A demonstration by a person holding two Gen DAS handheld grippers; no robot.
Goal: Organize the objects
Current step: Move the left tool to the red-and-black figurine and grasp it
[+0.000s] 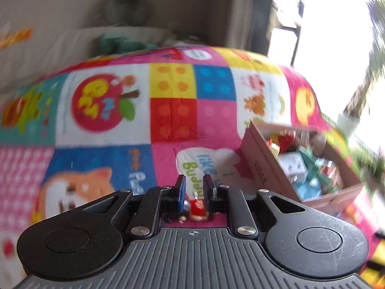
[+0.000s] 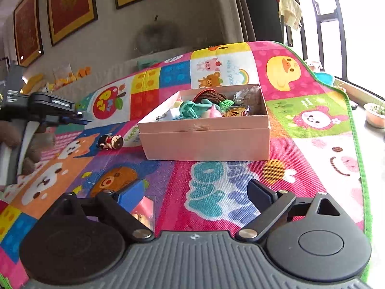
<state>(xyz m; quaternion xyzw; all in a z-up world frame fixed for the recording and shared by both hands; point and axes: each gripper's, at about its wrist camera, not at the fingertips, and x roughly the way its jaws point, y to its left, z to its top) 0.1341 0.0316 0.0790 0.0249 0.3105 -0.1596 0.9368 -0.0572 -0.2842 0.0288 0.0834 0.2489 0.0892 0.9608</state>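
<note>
Hovering left of the box (image 2: 204, 142), the left gripper (image 1: 194, 189) has its fingers drawn nearly together, with only a slim gap between them and nothing gripped. The figure (image 2: 110, 142) lies on its side on the mat (image 2: 312, 120), just left of the box and apart from that gripper. The box holds a jumble of toys. In front of the box, the right gripper (image 2: 195, 187) is spread wide and empty, a pink packet (image 2: 143, 207) beside its left finger.
</note>
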